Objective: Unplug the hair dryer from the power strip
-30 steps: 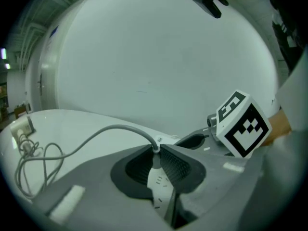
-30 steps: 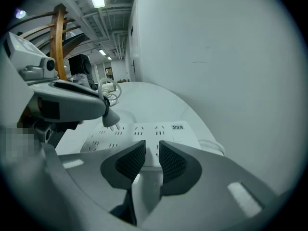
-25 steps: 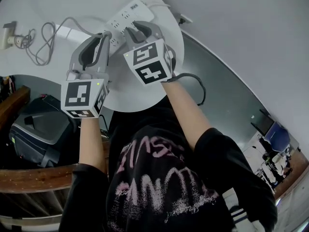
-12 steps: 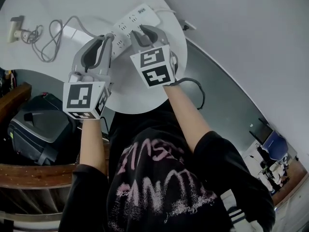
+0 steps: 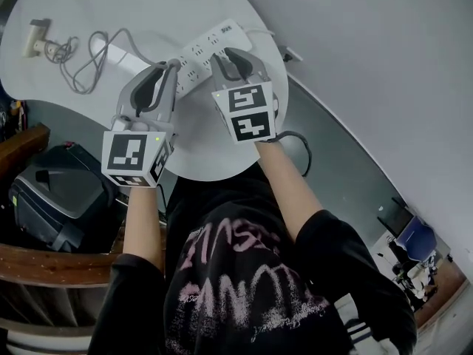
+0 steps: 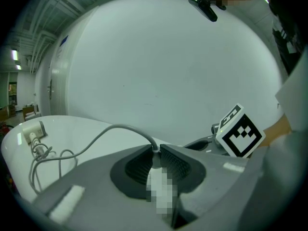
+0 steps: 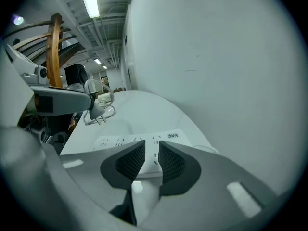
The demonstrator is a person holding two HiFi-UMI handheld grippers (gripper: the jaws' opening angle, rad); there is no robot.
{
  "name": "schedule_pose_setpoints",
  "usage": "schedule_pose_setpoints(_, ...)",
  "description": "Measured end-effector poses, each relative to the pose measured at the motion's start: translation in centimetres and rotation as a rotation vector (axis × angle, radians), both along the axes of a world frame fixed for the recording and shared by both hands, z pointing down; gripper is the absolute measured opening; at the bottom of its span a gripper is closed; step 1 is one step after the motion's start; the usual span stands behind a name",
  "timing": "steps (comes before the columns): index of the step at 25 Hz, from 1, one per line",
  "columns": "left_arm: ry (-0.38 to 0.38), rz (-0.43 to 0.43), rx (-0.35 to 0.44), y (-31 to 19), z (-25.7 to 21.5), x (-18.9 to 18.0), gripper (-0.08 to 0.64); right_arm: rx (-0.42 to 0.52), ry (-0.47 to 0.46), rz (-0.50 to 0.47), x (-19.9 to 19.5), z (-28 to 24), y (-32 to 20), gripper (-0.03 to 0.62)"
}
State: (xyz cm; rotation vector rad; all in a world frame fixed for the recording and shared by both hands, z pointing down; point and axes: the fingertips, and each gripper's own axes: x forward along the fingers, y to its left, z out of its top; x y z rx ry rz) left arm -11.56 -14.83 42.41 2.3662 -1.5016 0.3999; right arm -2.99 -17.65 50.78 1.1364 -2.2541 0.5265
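A white power strip (image 5: 201, 50) lies on the round white table (image 5: 111, 6). My left gripper (image 5: 171, 66) is shut on the hair dryer's white plug (image 6: 155, 163). In the right gripper view the plug (image 7: 97, 110) hangs clear of the strip with its prongs bare. Its grey cord (image 5: 89, 58) runs in loops to the small white hair dryer (image 5: 35, 37) at the table's far left. My right gripper (image 5: 224, 54) rests tip-down on the strip (image 7: 139, 141). Its jaws are nearly together with nothing between them.
The strip's own cable (image 5: 259, 32) leaves over the table's right edge toward a wall socket (image 5: 290, 52). A black case (image 5: 59, 198) and a wooden rail (image 5: 52, 265) sit below the table on the left. A black cable (image 5: 299, 139) lies on the floor.
The head camera has shifted, so the table sits lower in view. My left gripper has drawn slightly back from the strip with the plug. The right gripper stays on the strip.
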Motion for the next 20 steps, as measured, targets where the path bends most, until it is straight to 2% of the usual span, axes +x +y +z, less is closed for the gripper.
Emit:
schedule_pose_setpoints(7,0.000,-0.014,0.024,0.4,-1.1,-0.2,0.055,0.072,-0.064,0.039,0.6,-3.4,-0.3,0.091)
schedule_pose_setpoints(20,0.003,-0.048,0.080,1.4,-4.5,-0.9,0.055,0.176,-0.126,0.027,-0.2,-9.1,0.3,0.071)
